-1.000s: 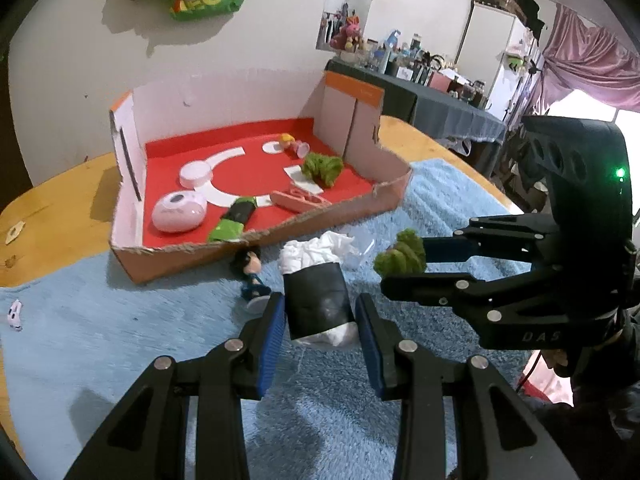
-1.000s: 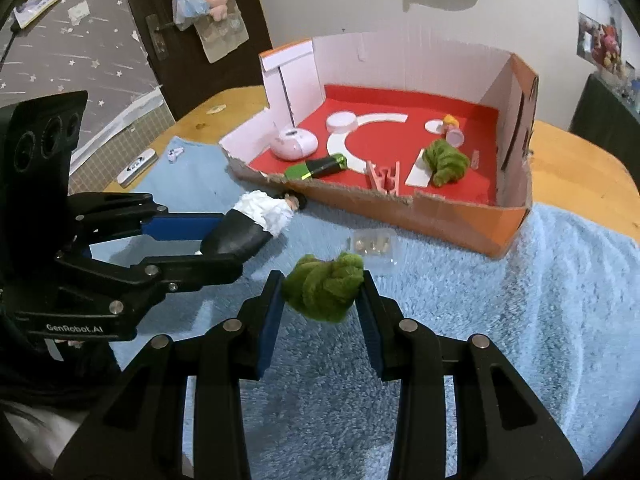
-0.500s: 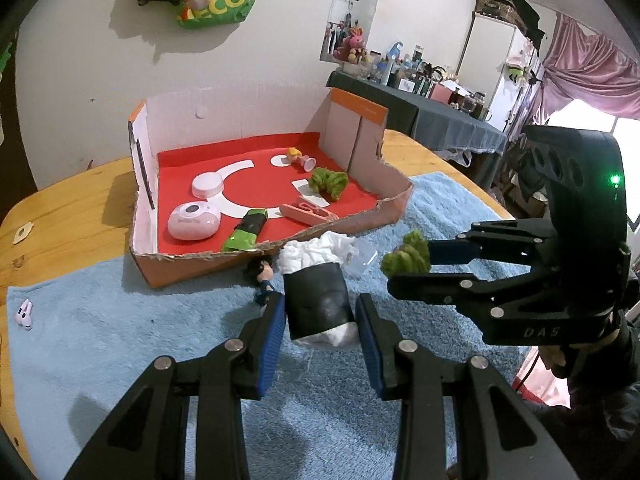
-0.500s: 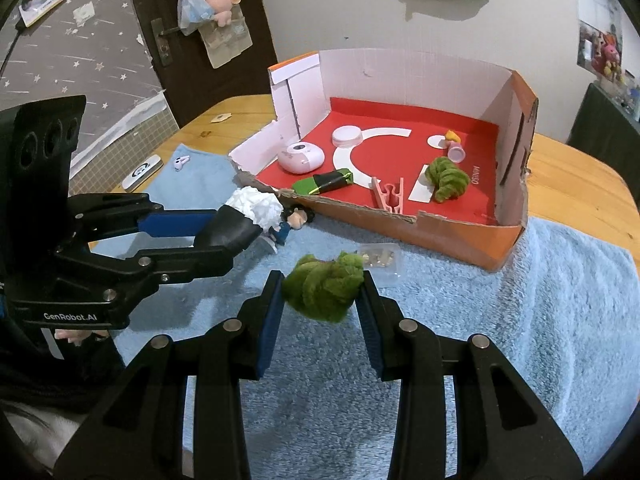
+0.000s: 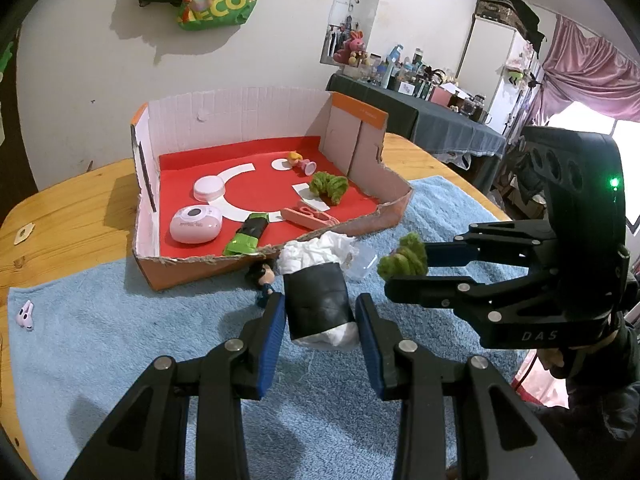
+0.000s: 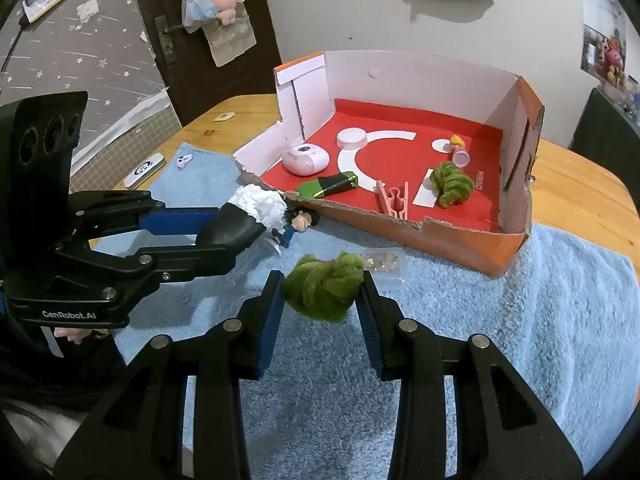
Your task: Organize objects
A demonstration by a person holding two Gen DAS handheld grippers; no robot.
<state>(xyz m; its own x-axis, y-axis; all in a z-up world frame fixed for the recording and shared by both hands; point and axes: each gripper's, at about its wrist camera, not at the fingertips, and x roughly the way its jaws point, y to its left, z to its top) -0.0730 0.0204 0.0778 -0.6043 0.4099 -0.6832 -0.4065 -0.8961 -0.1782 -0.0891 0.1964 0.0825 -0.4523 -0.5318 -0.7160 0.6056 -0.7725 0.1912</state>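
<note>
Under my work is a wooden counter (image 5: pixel 60 216), its bare boards showing to either side. A blue towel (image 6: pixel 500 320) lies spread over most of the near part. The open cardboard box (image 5: pixel 392 216) with its red floor sits partly on the towel, partly on the bare wood behind. On the towel, just before the box's torn front wall, lie a small dark-haired figurine (image 6: pixel 294 226) and a clear plastic packet (image 6: pixel 386 264). A tiny pink toy (image 5: pixel 25 316) rests near the towel's edge. A small paper scrap (image 5: pixel 24 233) lies on the wood.
</note>
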